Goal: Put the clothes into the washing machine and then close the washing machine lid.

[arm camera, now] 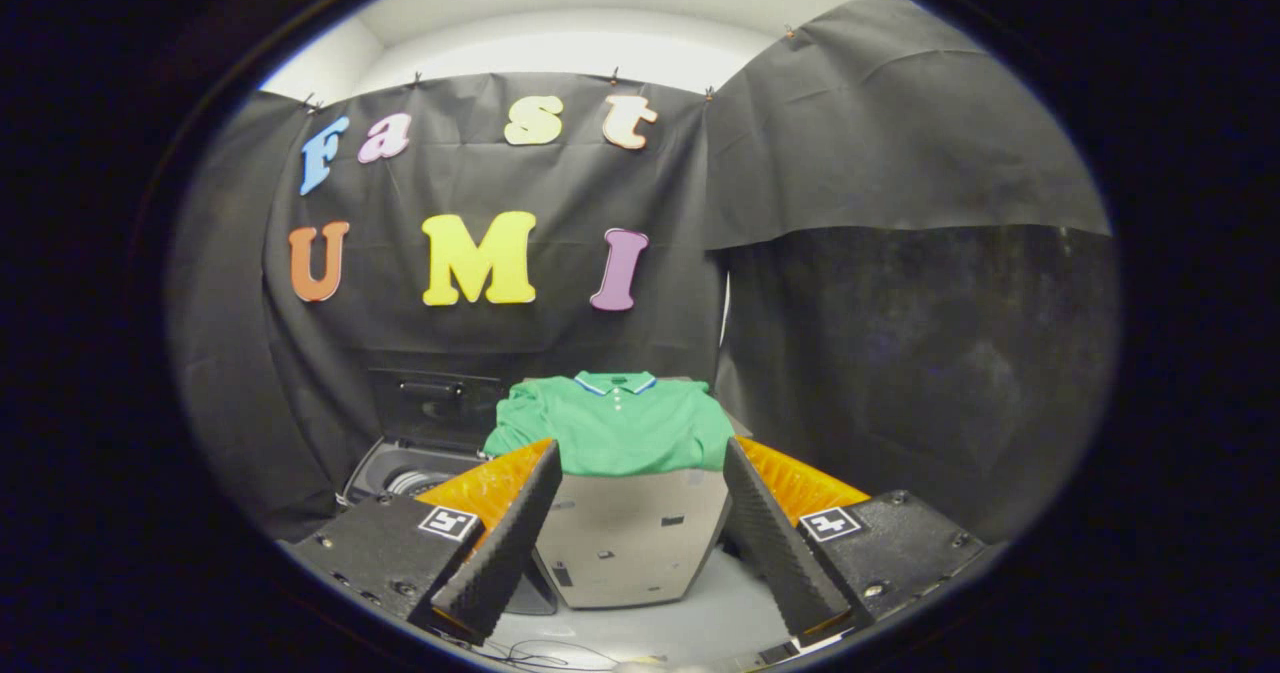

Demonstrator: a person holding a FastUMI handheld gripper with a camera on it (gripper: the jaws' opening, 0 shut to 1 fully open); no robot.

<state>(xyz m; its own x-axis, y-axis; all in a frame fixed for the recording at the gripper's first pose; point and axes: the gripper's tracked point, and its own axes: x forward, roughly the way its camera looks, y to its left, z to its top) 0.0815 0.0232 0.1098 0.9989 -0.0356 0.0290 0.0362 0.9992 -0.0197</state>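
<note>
Gripper (640, 543) comprises two black ribbed fingers (505, 553) on orange ridged backing, mounted to black screw-fastened blocks, each block bearing one square black-and-white marker, fingers set wide apart

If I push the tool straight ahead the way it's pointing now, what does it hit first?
Probably the grey box between the open tool fingers, with the green polo shirt draped on top; depth is hard to judge.
</note>
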